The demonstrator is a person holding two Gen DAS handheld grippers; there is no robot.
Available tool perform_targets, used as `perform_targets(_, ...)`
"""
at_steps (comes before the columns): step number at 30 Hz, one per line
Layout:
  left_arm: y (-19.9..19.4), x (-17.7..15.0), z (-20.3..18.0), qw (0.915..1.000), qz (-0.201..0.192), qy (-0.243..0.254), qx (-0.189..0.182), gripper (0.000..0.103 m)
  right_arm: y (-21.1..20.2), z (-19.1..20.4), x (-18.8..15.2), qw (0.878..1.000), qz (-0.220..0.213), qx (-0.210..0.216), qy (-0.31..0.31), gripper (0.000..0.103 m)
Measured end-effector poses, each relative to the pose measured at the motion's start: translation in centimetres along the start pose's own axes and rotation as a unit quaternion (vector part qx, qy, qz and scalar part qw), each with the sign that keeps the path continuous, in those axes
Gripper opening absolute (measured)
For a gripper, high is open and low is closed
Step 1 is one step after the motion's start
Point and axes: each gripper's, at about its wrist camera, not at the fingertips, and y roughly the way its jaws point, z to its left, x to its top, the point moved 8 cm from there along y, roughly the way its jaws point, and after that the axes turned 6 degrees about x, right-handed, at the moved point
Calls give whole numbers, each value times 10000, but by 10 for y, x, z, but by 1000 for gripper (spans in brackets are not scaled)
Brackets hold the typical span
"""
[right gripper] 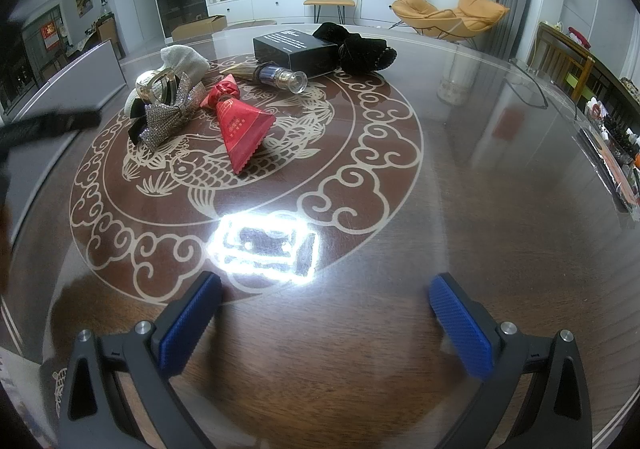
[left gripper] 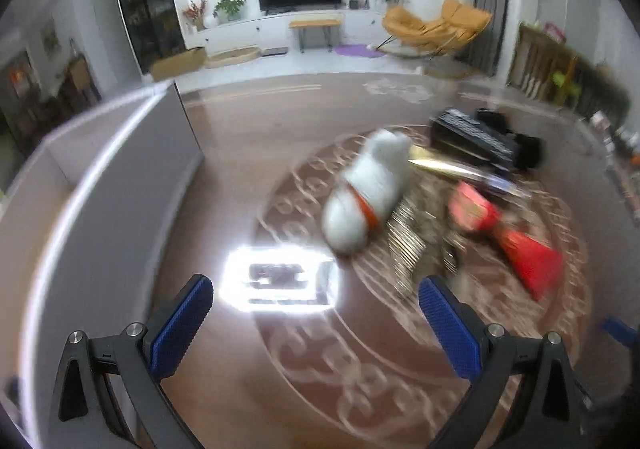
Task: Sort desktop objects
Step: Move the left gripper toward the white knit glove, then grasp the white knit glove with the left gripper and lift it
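Several objects lie on a round brown table [right gripper: 460,177] under glass. A white rolled cloth [left gripper: 368,185] [right gripper: 184,57], a sparkly silver bow hair clip [right gripper: 168,111] [left gripper: 406,249], a red triangular packet [right gripper: 240,125] [left gripper: 516,241], a bottle with a gold cap [right gripper: 272,77], a black box [right gripper: 296,49] [left gripper: 472,139] and a black pouch [right gripper: 364,47]. My left gripper [left gripper: 316,305] is open and empty, above the table near the cloth and clip; its view is blurred. My right gripper [right gripper: 326,301] is open and empty over the near table.
A grey-white open bin [left gripper: 120,177] [right gripper: 80,77] stands at the table's left edge. A bright lamp reflection [right gripper: 266,245] shines on the glass. The left gripper's arm [right gripper: 44,127] shows at the left of the right wrist view. Small clutter [right gripper: 616,145] lies at the far right edge.
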Motion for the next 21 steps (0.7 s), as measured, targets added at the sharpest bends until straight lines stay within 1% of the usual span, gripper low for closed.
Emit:
perform_targets(2, 13, 10, 2, 9997, 149, 92, 146, 103, 0, 0, 0, 10000, 0, 0, 0, 103)
perform_targets(4, 26, 17, 0, 9994, 252, 135, 196, 103, 0, 0, 0, 10000, 0, 1, 1, 103)
perform_targets(8, 48, 22, -11, 9987, 406, 310, -17, 103, 0, 0, 0, 10000, 1, 1, 1, 103)
perform_targets(11, 57, 33, -27, 9977, 293, 612, 47, 103, 0, 0, 0, 10000, 1, 1, 1, 103)
perform_targets(12, 63, 39, -32, 9972, 315, 676, 43, 103, 0, 0, 0, 10000, 1, 1, 1, 103)
perform_targets(16, 78, 51, -52, 9960, 449, 754, -163, 103, 0, 0, 0, 10000, 1, 1, 1, 103)
perform_targets(19, 86, 60, -63, 9957, 426, 776, -259, 103, 0, 0, 0, 10000, 1, 1, 1, 103)
perform_targets(20, 89, 61, -67, 9959, 438, 726, -301, 102, 0, 0, 0, 10000, 1, 1, 1, 103)
perform_targets(21, 91, 62, -66, 9963, 459, 638, -348, 97, 0, 0, 0, 10000, 1, 1, 2, 103)
